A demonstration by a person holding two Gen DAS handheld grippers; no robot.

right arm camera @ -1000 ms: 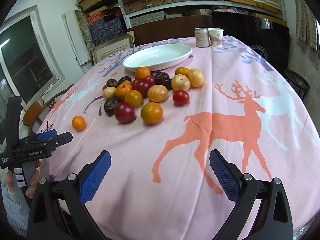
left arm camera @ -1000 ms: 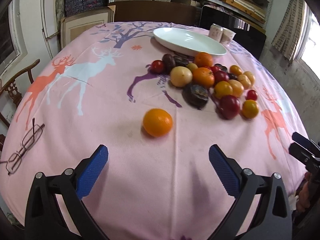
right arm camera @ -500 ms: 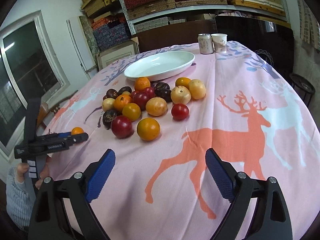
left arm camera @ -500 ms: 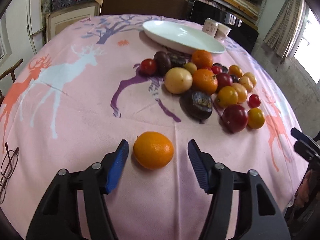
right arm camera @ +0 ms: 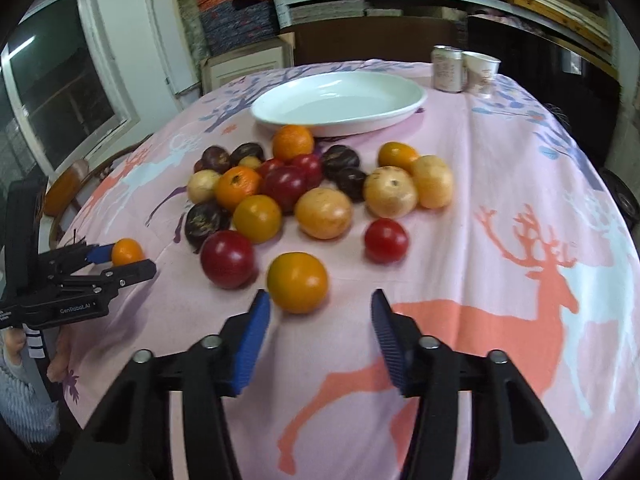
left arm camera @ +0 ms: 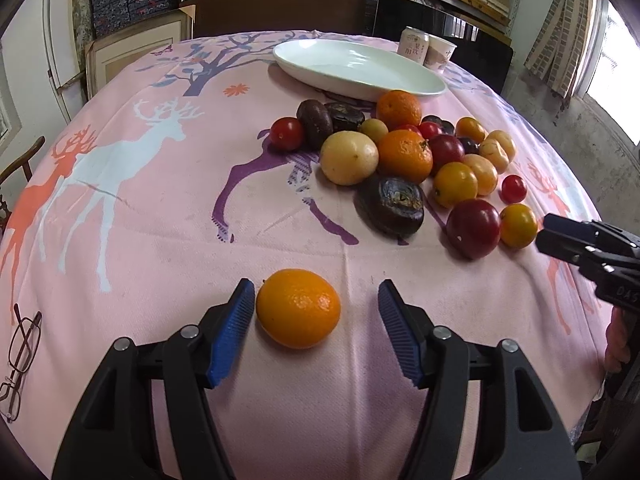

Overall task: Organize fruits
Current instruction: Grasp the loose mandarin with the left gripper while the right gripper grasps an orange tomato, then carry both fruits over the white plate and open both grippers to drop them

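Observation:
A lone orange (left arm camera: 298,308) lies on the pink deer-print tablecloth (left arm camera: 160,220), between the open blue-padded fingers of my left gripper (left arm camera: 316,302); the left pad is close to it, the right pad apart. It also shows in the right wrist view (right arm camera: 127,252). A pile of oranges, red, yellow and dark fruits (left arm camera: 400,160) lies beyond, before an empty white oval plate (left arm camera: 356,66). My right gripper (right arm camera: 320,306) is open, just short of a yellow-orange fruit (right arm camera: 297,282) at the pile's near edge.
A drink can (left arm camera: 414,45) and a paper cup (left arm camera: 440,54) stand behind the plate. Glasses (left arm camera: 18,354) lie at the table's left edge. A chair (left arm camera: 20,160) stands left of the table. Shelves with boxes line the back wall.
My left gripper moved forward around the lone orange and narrowed. My right gripper moved forward toward the yellow-orange fruit and narrowed.

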